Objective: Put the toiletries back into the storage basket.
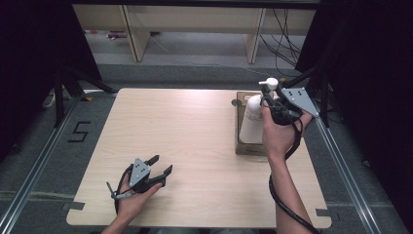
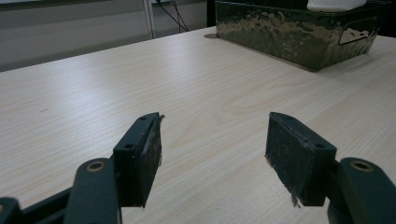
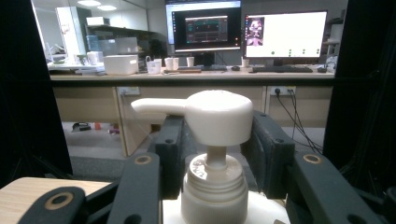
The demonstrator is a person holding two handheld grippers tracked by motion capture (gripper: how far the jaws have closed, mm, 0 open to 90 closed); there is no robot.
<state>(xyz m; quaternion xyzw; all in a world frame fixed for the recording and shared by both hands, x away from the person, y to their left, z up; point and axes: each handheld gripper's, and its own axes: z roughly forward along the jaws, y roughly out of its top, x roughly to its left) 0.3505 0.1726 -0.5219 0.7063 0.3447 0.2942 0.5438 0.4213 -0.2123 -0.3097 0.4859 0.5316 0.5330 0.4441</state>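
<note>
A white pump bottle (image 1: 252, 122) stands in a dark open box (image 1: 242, 146) at the table's far right. My right gripper (image 1: 271, 101) reaches its top from the right and is shut on it. In the right gripper view the two black jaws flank the bottle's cap (image 3: 214, 189) and pump head (image 3: 219, 116), pads against them, spout pointing left. My left gripper (image 1: 163, 164) rests low over the table near the front left, open, with bare wood between its pads (image 2: 149, 154). Ahead of it stand the box (image 2: 289, 37) and the bottle's base (image 2: 334, 4).
The light wooden table (image 1: 185, 136) has bare room across its middle and left. Black curtains and stand legs (image 1: 61, 92) flank it. Beyond the far edge are desk legs (image 1: 136, 34) and cables. A desk with monitors (image 3: 243, 32) stands farther off.
</note>
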